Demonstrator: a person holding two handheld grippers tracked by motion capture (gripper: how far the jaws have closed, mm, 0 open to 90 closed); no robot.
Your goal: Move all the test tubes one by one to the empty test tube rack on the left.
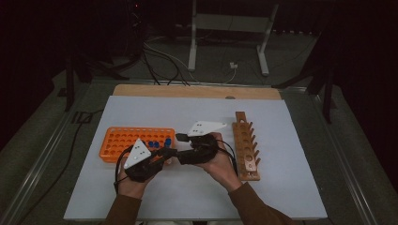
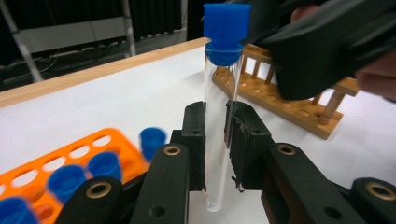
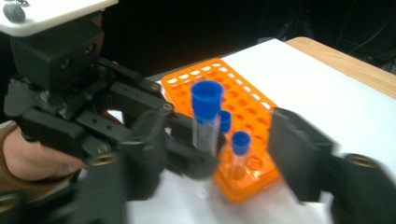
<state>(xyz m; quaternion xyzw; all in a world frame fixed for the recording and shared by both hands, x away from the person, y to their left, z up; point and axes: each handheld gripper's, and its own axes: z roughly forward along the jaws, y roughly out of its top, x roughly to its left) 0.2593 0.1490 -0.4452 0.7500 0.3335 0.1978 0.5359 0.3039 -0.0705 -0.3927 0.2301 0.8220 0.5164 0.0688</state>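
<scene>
A clear test tube (image 2: 218, 140) with a blue cap (image 2: 226, 32) stands upright between my left gripper's (image 2: 215, 112) jaws, which are shut on its glass. In the right gripper view the same tube (image 3: 205, 126) sits between the spread jaws of my right gripper (image 3: 219, 149), and neither pad touches it. That gripper is open. From above, the left gripper (image 1: 169, 152) and the right gripper (image 1: 179, 149) meet tip to tip over the white mat, just in front of the orange rack (image 1: 119, 140).
The orange rack holds several blue-capped tubes (image 1: 157, 143) at its right end. A wooden tube rack (image 1: 246, 145) stands lengthwise to the right of my hands. A white mat (image 1: 197, 197) covers the table, with a wooden edge (image 1: 197, 91) at the back.
</scene>
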